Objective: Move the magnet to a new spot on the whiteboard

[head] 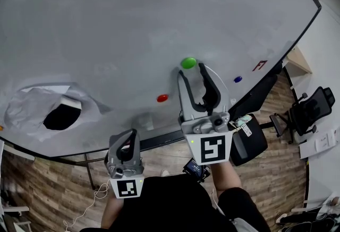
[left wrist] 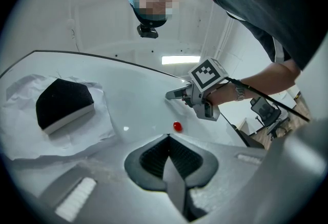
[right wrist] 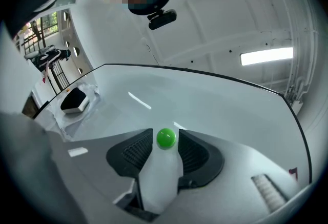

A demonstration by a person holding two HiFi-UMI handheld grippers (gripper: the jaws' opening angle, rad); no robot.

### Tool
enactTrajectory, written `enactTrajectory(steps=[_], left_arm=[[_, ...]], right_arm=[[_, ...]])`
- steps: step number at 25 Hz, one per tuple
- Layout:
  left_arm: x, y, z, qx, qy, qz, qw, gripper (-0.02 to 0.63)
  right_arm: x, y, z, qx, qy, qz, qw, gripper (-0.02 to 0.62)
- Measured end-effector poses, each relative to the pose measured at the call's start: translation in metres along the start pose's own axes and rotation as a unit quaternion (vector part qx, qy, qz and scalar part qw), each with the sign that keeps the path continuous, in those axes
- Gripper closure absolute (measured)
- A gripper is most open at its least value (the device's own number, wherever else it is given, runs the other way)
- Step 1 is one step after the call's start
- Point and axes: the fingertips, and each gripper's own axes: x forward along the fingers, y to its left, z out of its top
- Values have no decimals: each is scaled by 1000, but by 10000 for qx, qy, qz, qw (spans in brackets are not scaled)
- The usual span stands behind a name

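Spreading across nearly the whole head view, the whiteboard lies bare above and left of the work, while its dark edge runs close on the right. The right claw is up at the board, jaws apart. The round green magnet sits between their tips, stuck to the board, with a sliver of gap each side. It has no long axis. The left claw hangs lower, jaws together, empty. A red magnet lies lower left, a blue magnet to the right.
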Motion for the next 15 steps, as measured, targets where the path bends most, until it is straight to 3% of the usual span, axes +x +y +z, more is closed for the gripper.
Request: enactTrajectory(steps=[15], left_arm=[[-9,-13,6,-96,-87,-460,9989,604]], right_arm=[[-40,0,-7,191,366,-478,9980,573]])
